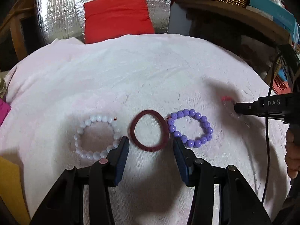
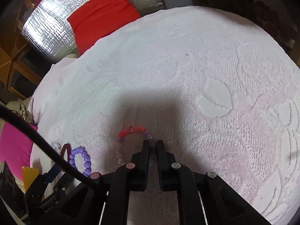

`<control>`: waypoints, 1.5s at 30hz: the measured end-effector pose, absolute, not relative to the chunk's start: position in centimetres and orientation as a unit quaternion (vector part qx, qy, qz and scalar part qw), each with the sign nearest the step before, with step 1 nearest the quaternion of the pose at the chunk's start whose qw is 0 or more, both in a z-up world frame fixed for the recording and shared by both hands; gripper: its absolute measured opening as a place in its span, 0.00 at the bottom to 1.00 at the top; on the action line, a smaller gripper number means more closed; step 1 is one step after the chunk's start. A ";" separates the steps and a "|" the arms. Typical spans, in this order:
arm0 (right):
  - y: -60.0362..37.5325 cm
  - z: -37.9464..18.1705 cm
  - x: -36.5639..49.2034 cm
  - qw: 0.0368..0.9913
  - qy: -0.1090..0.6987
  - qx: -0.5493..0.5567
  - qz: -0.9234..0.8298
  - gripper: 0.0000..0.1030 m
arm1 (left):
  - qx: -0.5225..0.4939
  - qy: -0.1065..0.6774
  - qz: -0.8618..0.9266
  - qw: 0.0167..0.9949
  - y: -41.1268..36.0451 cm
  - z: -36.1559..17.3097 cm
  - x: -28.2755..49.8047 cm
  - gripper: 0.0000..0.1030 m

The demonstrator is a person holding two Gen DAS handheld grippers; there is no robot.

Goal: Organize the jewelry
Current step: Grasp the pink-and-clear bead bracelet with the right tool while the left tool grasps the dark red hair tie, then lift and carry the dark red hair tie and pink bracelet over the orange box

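On the white towel (image 1: 131, 75), the left wrist view shows the left gripper (image 1: 151, 146) spread wide before a white bead bracelet (image 1: 97, 136), maroon hair tie (image 1: 149, 130) and purple bead bracelet (image 1: 189, 127) in a row; the right gripper (image 1: 236, 108) reads "DAS". In the right wrist view, the right gripper's jaws pinch a red-and-clear bracelet (image 2: 131, 131), a black cable (image 2: 46, 142) crossing the purple one.

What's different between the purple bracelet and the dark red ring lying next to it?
The purple bracelet is a string of round glossy beads; the dark red ring is one continuous matte band with a ribbed edge. The bracelet's loop is stretched wide; the ring is closer to round, slightly egg-shaped. The ring lies ahead of the gap of the open left tongs; the bracelet sits off to the right. Both lie flat on the white towel, nearly touching.
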State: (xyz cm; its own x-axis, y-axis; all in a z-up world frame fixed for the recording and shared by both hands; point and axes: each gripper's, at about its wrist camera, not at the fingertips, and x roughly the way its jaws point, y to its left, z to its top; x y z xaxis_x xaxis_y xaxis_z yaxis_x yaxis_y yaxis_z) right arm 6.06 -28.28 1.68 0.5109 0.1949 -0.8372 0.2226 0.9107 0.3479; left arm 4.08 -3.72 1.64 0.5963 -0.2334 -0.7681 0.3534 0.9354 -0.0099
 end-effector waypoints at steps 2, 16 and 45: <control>-28.6 1.6 6.0 0.841 0.495 0.219 -0.008 0.10 | 0.086 0.415 -0.167 0.890 -4.2 1.5 4.1 0.49; -28.5 1.7 5.6 0.844 0.495 0.208 -0.003 0.10 | 0.078 0.419 -0.183 0.886 -5.1 1.7 3.6 0.09; -30.1 4.6 2.8 0.831 0.479 0.276 0.067 0.09 | 0.026 0.389 -0.103 0.915 1.6 6.2 -3.2 0.08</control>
State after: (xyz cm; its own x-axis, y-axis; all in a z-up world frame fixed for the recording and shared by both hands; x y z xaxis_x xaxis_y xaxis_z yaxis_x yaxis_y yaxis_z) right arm 2.80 -30.13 4.60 0.5328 0.3749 -0.7586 0.1530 0.8391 0.5221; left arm -3.20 1.63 6.19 0.6765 -0.1678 -0.7171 0.2083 0.9775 -0.0323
